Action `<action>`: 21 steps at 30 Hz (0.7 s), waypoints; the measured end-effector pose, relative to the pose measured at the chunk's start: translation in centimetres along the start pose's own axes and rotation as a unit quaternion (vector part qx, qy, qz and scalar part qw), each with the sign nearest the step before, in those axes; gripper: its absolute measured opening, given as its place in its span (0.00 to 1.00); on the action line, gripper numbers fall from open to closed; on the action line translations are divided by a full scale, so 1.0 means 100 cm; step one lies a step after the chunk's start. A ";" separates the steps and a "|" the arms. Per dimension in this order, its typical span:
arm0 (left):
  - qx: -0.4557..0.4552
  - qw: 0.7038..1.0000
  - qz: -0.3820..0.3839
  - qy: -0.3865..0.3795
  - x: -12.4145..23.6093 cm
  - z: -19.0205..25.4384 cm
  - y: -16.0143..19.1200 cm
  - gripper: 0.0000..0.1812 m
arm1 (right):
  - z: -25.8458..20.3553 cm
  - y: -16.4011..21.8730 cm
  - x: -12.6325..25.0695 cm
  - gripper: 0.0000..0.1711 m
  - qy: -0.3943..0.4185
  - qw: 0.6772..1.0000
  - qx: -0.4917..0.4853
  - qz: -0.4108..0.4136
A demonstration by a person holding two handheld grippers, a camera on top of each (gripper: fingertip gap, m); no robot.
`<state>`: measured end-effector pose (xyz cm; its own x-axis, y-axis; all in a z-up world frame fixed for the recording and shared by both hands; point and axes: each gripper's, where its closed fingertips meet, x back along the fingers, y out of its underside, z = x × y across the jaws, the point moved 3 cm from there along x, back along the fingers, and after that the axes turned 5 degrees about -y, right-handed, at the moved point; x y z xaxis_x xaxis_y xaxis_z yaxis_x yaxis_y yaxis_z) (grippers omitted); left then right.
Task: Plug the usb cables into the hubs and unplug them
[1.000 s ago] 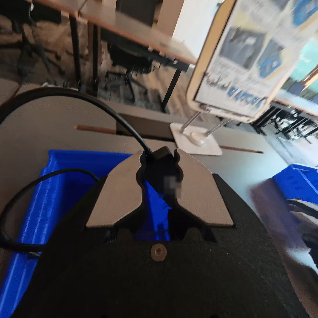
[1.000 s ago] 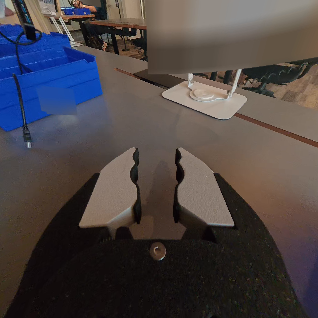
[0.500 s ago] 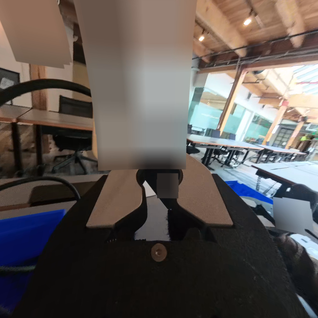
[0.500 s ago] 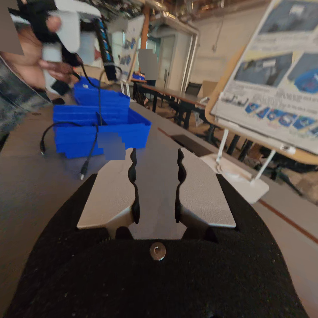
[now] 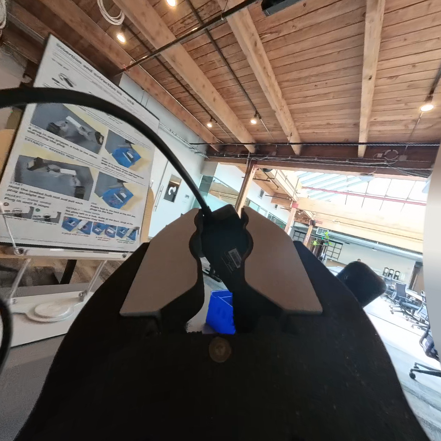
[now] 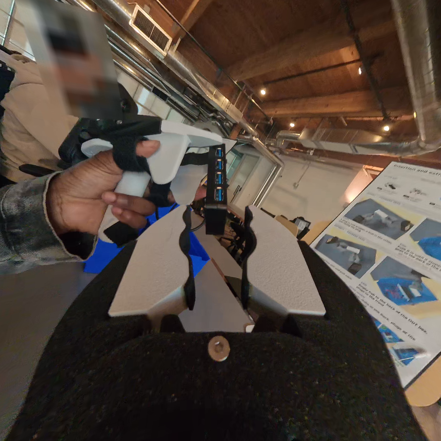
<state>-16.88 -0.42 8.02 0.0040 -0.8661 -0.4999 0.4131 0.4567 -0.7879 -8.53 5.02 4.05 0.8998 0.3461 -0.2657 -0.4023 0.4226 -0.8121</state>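
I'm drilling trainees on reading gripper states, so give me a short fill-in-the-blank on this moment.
1. The left gripper is shut on the black ____.
2. The right gripper is ____ and holds nothing.
3. The hub's visible ports are coloured ____.

Missing words: hub; open; blue

Grey table [image 6: 47,298] with blue bins [image 6: 105,253], white sign-stand base [image 5: 47,312].
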 end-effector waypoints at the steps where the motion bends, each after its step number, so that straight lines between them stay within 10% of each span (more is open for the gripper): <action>1: 0.004 1.000 -0.002 0.007 -0.002 0.004 0.003 0.16 | 0.001 -0.002 0.001 0.24 0.002 1.000 0.005 0.003; 14: 0.029 0.995 -0.049 0.086 -0.016 0.033 0.029 0.18 | 0.011 -0.011 0.032 0.09 -0.005 0.998 0.063 0.017; 21: 0.003 0.962 -0.226 0.155 -0.005 0.047 0.051 0.45 | 0.018 -0.022 0.055 0.09 -0.033 0.985 0.166 -0.010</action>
<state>-10.56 1.40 5.98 -0.4485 -0.8732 -0.1908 0.3141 0.0458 -0.9483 -3.03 7.53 5.35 0.8992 0.3845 -0.2085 -0.4283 0.6768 -0.5987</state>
